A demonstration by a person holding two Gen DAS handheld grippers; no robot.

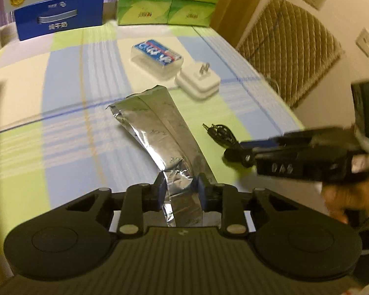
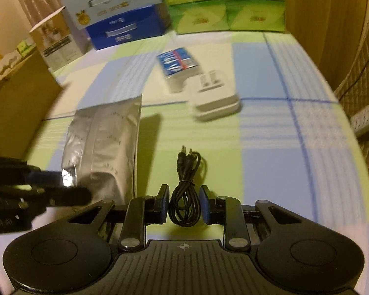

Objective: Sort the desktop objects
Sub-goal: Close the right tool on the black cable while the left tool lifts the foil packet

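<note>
A silver foil pouch [image 1: 160,132] stands up off the checked tablecloth, its lower end pinched in my left gripper [image 1: 180,186], which is shut on it. The right wrist view has the same pouch [image 2: 105,142] at left, with the left gripper [image 2: 69,184] at its bottom corner. A coiled black audio cable [image 2: 184,201] lies between the right gripper's fingers, and the right gripper [image 2: 184,202] is shut on its sides. From the left wrist view, the cable's plugs [image 1: 215,130] stick out past the right gripper [image 1: 243,151]. Farther back sit a white charger plug [image 1: 198,81] and a blue-and-white boxed item [image 1: 157,54].
A blue milk carton box [image 2: 125,29] and green tissue packs [image 2: 223,5] line the table's far edge. A brown cardboard box [image 2: 17,103] stands at the left. The table's right edge [image 1: 270,81] drops off toward a quilted panel and a power strip [image 2: 364,120] on the floor.
</note>
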